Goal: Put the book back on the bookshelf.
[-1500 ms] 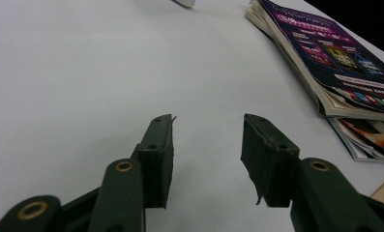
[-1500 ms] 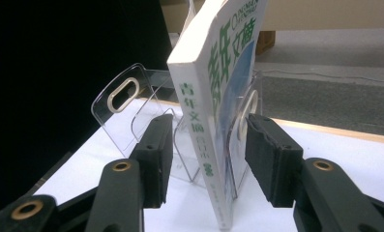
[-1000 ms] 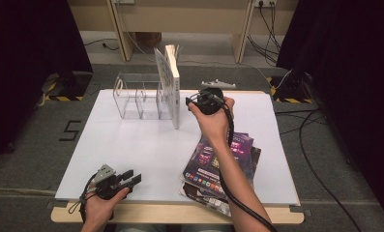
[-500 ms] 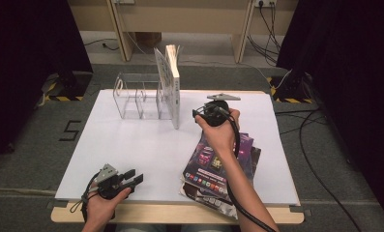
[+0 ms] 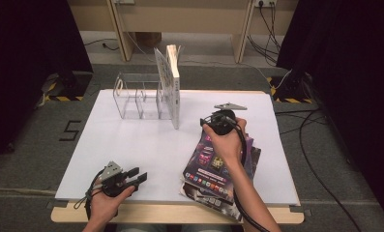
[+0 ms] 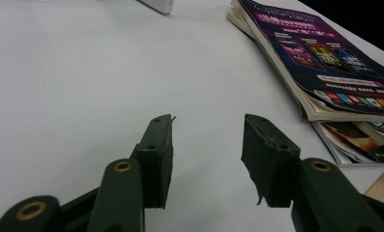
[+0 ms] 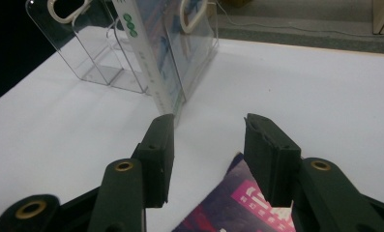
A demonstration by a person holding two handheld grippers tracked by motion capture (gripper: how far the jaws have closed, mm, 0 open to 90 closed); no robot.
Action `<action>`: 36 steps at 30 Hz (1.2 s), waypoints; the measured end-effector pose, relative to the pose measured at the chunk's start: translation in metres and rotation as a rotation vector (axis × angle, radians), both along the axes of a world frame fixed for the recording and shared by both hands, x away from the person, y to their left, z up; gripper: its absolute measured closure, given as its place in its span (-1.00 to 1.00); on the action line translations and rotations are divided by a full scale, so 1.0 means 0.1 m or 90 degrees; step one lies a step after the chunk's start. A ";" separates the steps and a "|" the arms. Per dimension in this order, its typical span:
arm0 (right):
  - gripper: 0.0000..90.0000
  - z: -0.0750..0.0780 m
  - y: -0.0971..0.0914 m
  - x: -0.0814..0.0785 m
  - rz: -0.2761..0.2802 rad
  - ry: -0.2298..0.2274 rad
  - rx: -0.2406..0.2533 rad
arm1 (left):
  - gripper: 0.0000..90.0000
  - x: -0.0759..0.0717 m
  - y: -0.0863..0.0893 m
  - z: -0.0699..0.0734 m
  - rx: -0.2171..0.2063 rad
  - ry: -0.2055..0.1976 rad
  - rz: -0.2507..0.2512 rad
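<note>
Hovering open, the right tool overhangs glossy flat magazines.

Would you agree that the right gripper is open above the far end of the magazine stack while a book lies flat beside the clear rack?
Not quite: the book does not lie flat; it stands upright against the right end of the clear rack, as the high view shows. The rest holds: the right gripper is open above the far end of the magazine stack.

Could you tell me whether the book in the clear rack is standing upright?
Upright: the book stands on its bottom edge in the clear rack, spine vertical.
</note>
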State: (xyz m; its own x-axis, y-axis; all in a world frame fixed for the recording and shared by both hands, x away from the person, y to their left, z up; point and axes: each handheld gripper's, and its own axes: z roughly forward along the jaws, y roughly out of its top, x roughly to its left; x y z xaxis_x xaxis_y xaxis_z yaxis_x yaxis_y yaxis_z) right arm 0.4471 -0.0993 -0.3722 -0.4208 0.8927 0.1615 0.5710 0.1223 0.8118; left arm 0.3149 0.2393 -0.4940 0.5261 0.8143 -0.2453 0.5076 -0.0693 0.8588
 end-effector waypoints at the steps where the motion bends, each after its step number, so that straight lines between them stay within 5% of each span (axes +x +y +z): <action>1: 0.23 -0.02 -0.02 -0.01 -0.001 0.002 -0.001 | 0.20 0.01 -0.01 0.01 0.003 -0.001 -0.003; 36: 0.32 -0.60 -0.72 -0.21 -0.079 0.100 -0.037 | 0.19 0.34 -0.69 0.16 0.010 0.010 -0.105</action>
State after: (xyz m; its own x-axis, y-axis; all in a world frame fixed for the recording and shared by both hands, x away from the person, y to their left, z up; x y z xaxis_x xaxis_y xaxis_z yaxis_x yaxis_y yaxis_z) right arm 0.4264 -0.1713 -0.4319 -0.2804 0.9460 0.1628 0.7037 0.0872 0.7051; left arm 0.3485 0.1706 -0.4782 0.6494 0.7205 -0.2433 0.5022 -0.1661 0.8487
